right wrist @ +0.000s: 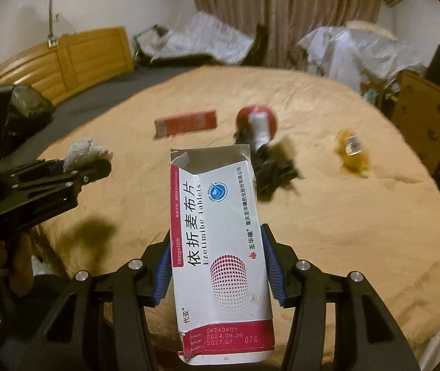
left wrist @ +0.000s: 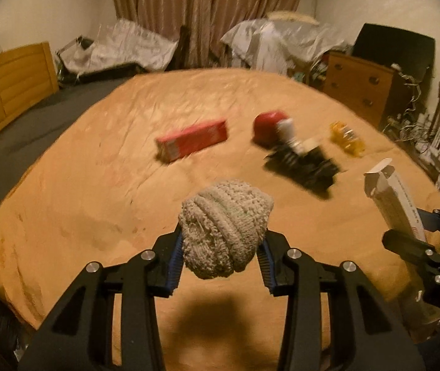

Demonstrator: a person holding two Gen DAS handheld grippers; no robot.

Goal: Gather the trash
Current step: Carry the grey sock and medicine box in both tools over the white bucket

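Trash in left gripper: a balled-up grey rag sits between the two blue pads, squeezed from both sides, up above the bed cover.
Trash in right gripper: a white and red pill box, torn open on top, pinched tight.
Still on the bed: red box, red lump, black thing, yellow wrapper.
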